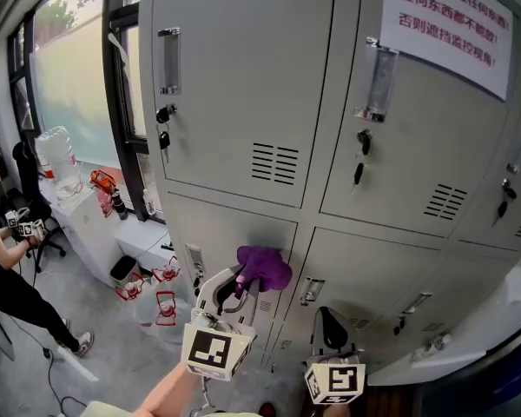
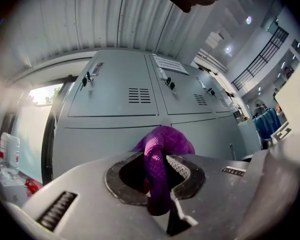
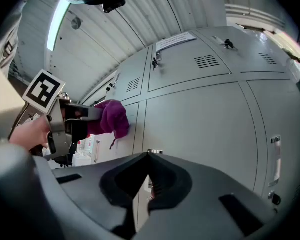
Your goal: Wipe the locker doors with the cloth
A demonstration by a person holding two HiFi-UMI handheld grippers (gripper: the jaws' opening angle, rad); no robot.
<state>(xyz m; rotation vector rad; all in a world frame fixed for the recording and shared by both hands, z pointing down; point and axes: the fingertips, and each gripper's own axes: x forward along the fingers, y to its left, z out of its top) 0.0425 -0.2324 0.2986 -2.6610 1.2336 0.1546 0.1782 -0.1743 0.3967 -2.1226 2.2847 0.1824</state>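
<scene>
Grey metal lockers [image 1: 243, 85] fill the wall in two rows, with keys [image 1: 164, 139] hanging in the upper doors and a printed notice [image 1: 447, 20] stuck to one of them. The left tool [image 1: 241, 287] has its jaws closed on a bunched purple cloth [image 1: 264, 268]. The cloth bulges past the jaw tips and lies against the lower left locker door [image 1: 226, 228], near that door's top right corner. The right tool [image 1: 332, 327] is lower and to the right, in front of the next lower door, with its jaws together and nothing between them. At far left a person [image 1: 0, 259] is by the window [image 1: 69, 85].
</scene>
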